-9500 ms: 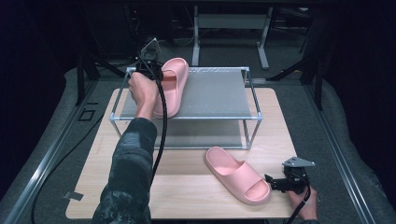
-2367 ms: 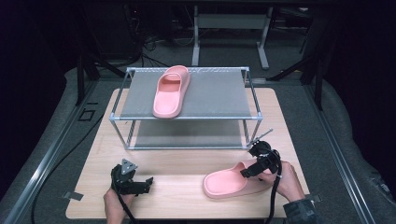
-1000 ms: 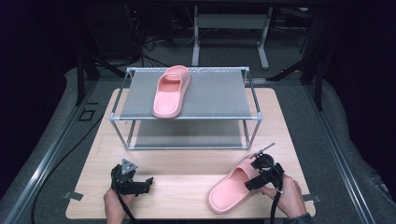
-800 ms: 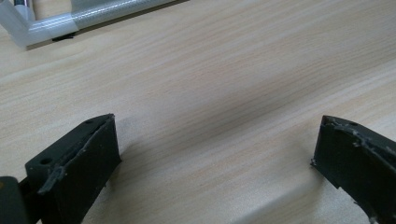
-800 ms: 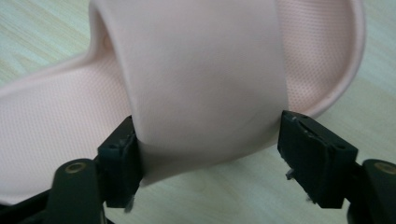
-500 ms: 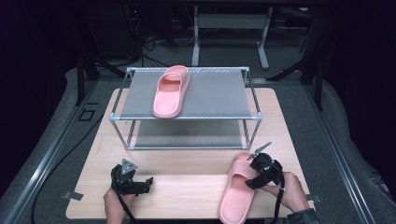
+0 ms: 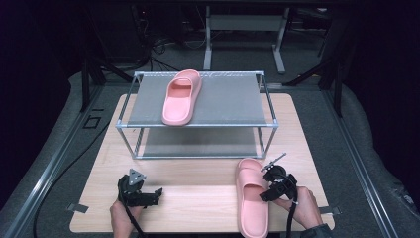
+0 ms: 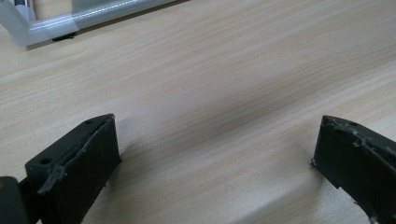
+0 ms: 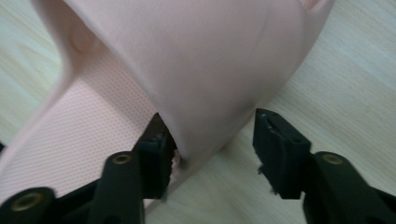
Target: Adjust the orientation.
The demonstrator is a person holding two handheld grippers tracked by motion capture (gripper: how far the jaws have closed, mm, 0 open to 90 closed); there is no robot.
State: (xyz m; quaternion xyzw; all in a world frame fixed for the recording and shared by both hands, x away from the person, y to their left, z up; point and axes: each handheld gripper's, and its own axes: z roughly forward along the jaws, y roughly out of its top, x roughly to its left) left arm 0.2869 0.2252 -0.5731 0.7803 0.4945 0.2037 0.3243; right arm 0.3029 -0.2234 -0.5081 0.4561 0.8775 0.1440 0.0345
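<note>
Starting at the left: resting the left tool (image 7: 154,195) low on the wooden surface (image 7: 198,178), near the front edge. Keeping its jaws wide apart and holding nothing, with just bare wood between them. Probably waiting there to stay out of the way while the other hand is working.

Looking at the middle: seeing a metal rack (image 7: 198,125) standing at the back of the surface, with a first slipper (image 7: 181,96) lying flat on its top shelf, toe pointing away. Probably keeping room beside it on the right for its partner.

Going to the right: finding the second slipper (image 7: 251,198) lying on the surface in front of the rack, just beside its right front leg, toe pointing at the rack too. Probably lining it up that way so that it can go up beside the first one without much turning.

Reaching in from the right with the right tool (image 9: 210,135), jaws about half open and just now closing around the side of the strap. Touching the strap with one jaw, on the inside, and leaving a small gap at the other jaw, so not squeezing yet. Probably picking the strap because it is thin enough for a good pinch.
</note>
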